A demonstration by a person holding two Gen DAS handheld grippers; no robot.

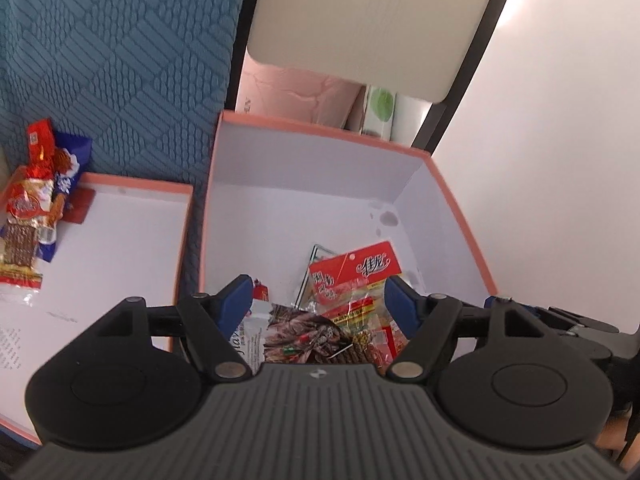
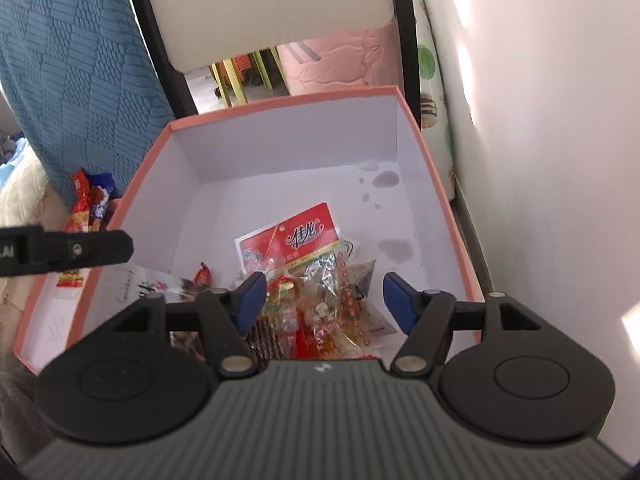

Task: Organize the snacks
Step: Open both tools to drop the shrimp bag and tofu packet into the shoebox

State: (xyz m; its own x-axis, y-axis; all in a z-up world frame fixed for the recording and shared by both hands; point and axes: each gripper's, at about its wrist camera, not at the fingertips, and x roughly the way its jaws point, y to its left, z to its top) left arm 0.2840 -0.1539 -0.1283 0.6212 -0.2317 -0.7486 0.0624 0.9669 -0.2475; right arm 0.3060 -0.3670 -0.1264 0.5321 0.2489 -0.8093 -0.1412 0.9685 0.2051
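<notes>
A pink-edged white box (image 1: 304, 216) (image 2: 280, 148) holds several snack packets, among them a red-labelled packet (image 1: 354, 270) (image 2: 308, 234). My left gripper (image 1: 320, 296) hangs open over the packets near the box's front, holding nothing. My right gripper (image 2: 324, 298) is open over the same pile, also empty. The box lid (image 1: 120, 232) lies to the left with a few snack packets (image 1: 32, 208) at its far left corner. A small red candy (image 2: 204, 276) lies loose in the box.
A chair back (image 1: 372, 16) (image 2: 264, 4) stands behind the box. A blue textured cushion (image 1: 116, 64) is at the left, a white wall (image 1: 560, 160) at the right. Part of the left gripper (image 2: 68, 254) shows at the left of the right wrist view.
</notes>
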